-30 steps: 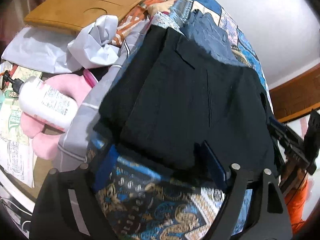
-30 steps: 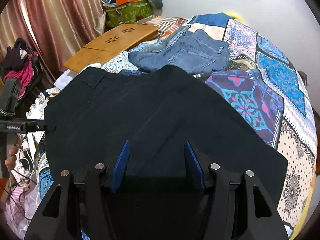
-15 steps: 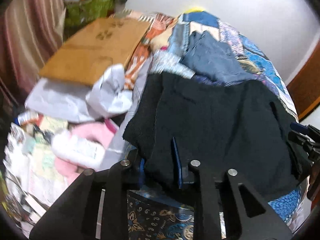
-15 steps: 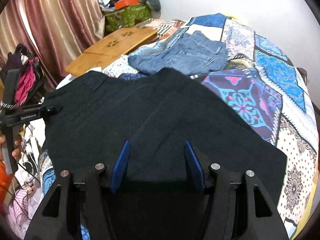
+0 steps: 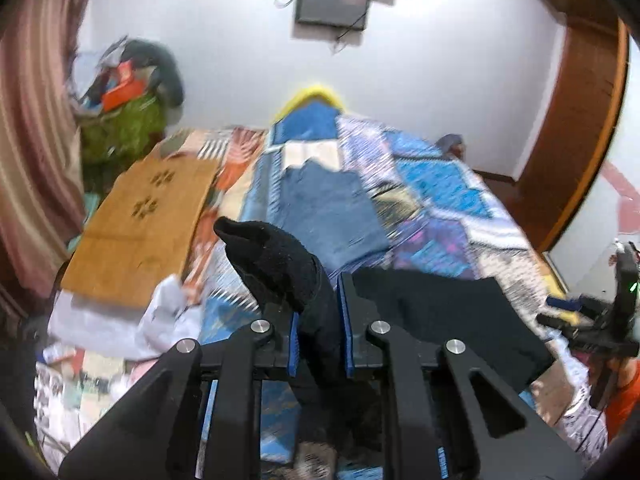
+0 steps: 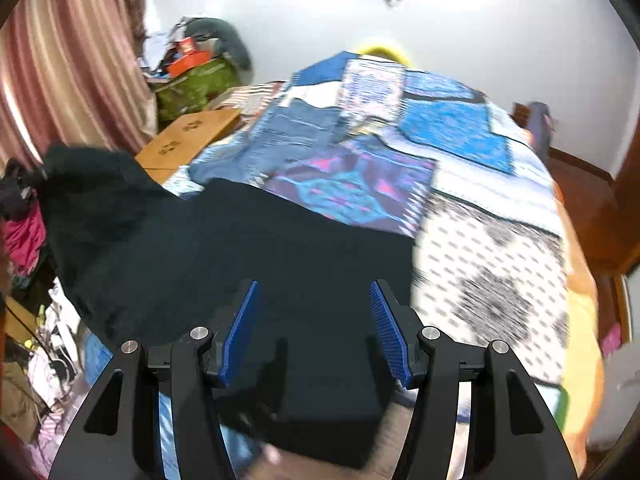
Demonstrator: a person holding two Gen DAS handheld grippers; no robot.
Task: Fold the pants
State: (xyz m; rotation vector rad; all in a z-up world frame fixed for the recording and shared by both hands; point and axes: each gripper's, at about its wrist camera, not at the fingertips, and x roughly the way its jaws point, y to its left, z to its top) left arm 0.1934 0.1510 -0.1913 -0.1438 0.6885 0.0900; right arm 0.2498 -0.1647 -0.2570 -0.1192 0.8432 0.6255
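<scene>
Left tongs (image 5: 320,332) closing, pads pinching raised left corner of pants (image 6: 248,264); rest lies on near bed (image 6: 496,240). Carry corner right, keep fabric taut. Right tongs (image 6: 314,330) half open over near edge, gripping nothing; pin edge.

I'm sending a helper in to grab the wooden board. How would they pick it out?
Start at the bed with the patchwork quilt. On its left side, towards the striped curtain, lies the wooden board, just past crumpled white paper. It is the only flat tan panel there, with flower-shaped cut-outs.
</scene>
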